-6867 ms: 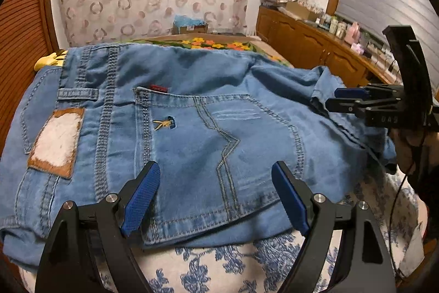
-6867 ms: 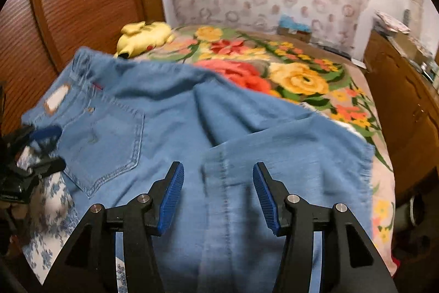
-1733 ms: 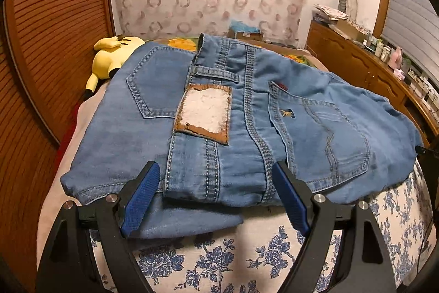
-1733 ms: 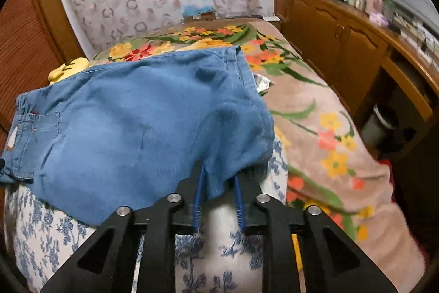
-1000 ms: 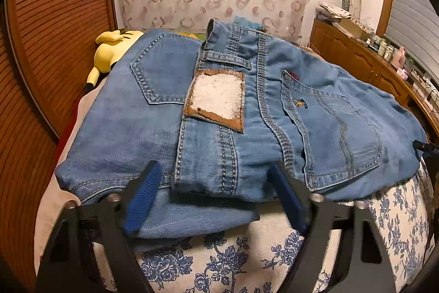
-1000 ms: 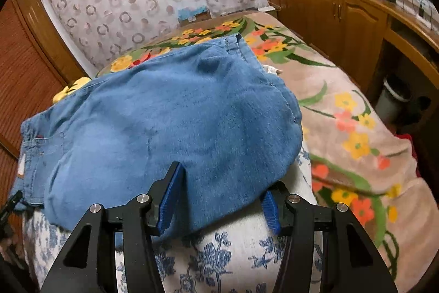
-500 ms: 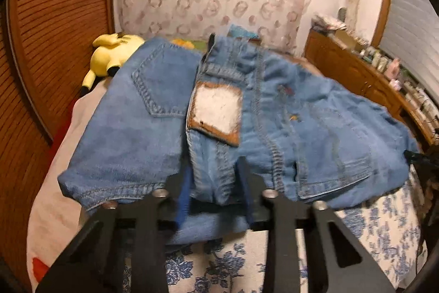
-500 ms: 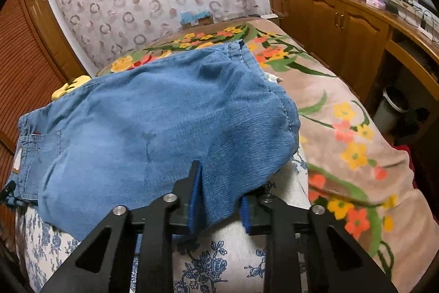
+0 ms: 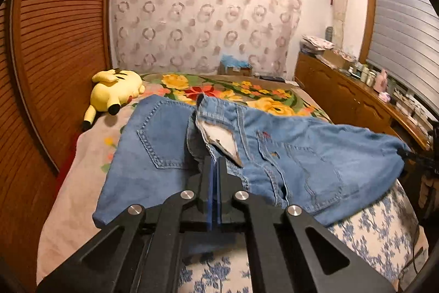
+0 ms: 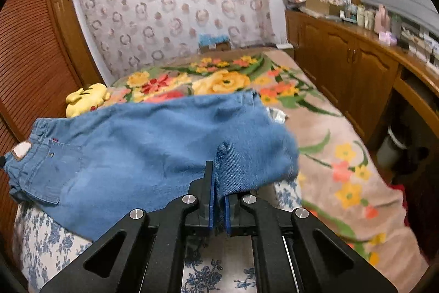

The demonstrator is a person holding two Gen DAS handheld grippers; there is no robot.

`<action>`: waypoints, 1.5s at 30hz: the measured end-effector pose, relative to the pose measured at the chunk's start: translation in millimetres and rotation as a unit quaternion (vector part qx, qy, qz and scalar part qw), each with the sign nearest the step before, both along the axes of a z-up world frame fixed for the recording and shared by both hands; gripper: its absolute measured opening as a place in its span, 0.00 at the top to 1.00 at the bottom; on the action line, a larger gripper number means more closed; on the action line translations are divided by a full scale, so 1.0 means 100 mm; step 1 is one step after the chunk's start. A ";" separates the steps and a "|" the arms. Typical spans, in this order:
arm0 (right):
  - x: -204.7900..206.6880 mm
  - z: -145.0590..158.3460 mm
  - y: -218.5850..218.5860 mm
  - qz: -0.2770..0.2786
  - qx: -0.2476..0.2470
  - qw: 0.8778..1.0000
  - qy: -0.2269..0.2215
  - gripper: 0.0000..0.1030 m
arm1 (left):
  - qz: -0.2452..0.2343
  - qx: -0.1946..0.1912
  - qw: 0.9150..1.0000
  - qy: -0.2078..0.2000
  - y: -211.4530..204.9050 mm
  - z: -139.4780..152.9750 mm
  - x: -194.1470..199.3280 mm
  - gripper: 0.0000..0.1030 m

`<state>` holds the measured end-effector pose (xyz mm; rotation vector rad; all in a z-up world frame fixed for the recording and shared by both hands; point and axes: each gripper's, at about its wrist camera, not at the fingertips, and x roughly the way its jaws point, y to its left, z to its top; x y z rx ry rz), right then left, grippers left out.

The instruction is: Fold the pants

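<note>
Pants [image 9: 301, 155], waistband patch [image 9: 222, 139] unreadable, pinched by left gripper [image 9: 214, 166] and right gripper [image 10: 216, 183].

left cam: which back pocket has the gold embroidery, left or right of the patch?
The right pocket, image-right of the leather patch: it carries a small gold mark near its top and curved stitching. The left pocket is plain.

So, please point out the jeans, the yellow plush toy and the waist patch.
jeans [image 9: 301, 158], left wrist view, back pocket.
plush toy [image 9: 115, 89], left wrist view, body.
patch [image 9: 222, 140], left wrist view, white middle.
</note>
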<state>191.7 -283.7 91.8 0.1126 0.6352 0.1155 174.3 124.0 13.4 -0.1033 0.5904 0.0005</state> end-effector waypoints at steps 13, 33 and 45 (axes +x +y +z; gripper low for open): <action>-0.26 0.10 0.06 0.016 -0.038 0.998 -0.039 0.96 | 0.008 0.005 1.000 -0.022 -0.05 0.09 -0.26 0.98; -1.67 -0.04 -0.17 0.052 -0.051 0.994 -0.082 0.96 | 0.009 -0.004 0.998 -0.059 0.02 -0.03 -1.59 0.98; -1.47 -0.58 -0.33 0.041 -0.011 0.999 0.008 0.96 | 0.001 0.016 1.000 0.005 -0.05 -0.55 -1.69 0.98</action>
